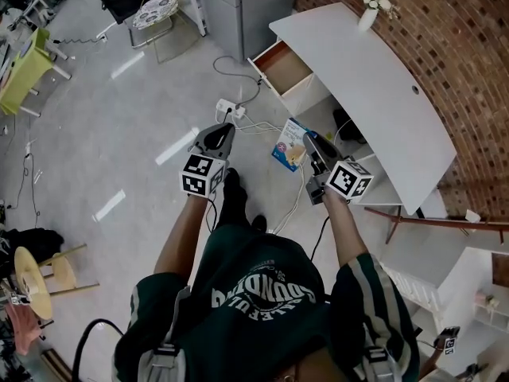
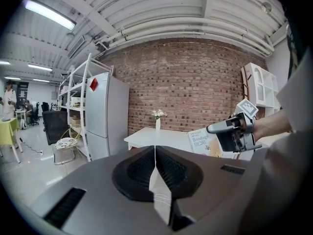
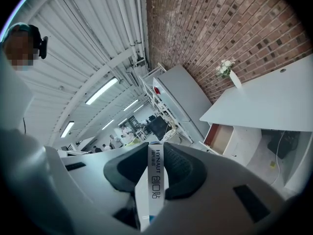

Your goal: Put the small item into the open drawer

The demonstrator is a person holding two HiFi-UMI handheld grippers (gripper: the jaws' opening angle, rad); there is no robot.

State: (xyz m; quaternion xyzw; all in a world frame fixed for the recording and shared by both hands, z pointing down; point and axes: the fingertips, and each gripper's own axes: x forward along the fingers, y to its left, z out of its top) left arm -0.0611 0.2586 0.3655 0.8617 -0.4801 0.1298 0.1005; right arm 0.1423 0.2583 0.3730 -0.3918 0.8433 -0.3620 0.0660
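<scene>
While I stand on the grey floor (image 1: 119, 118) short of the white desk (image 1: 374, 86), my right gripper (image 1: 312, 144) is clenched on the small item, a flat blue-and-white bandage box (image 1: 288, 145). My pads press its two broad faces, and its narrow printed edge points back at me between them. The box hangs in the air in front of me, above the floor and the trailing cables, touching nothing but my pads. My left gripper (image 1: 223, 134) is pressed shut with nothing in it and hovers beside the right one, idle.

So the pick-up is done, I judge, and the carry is under way. The open drawer (image 1: 285, 66) juts from the near end of the desk, well apart from the box, and what I can see of its wooden inside looks bare. What is left, as I see it, is to bring the box over the drawer, lower it inside and loosen my right jaws.
</scene>
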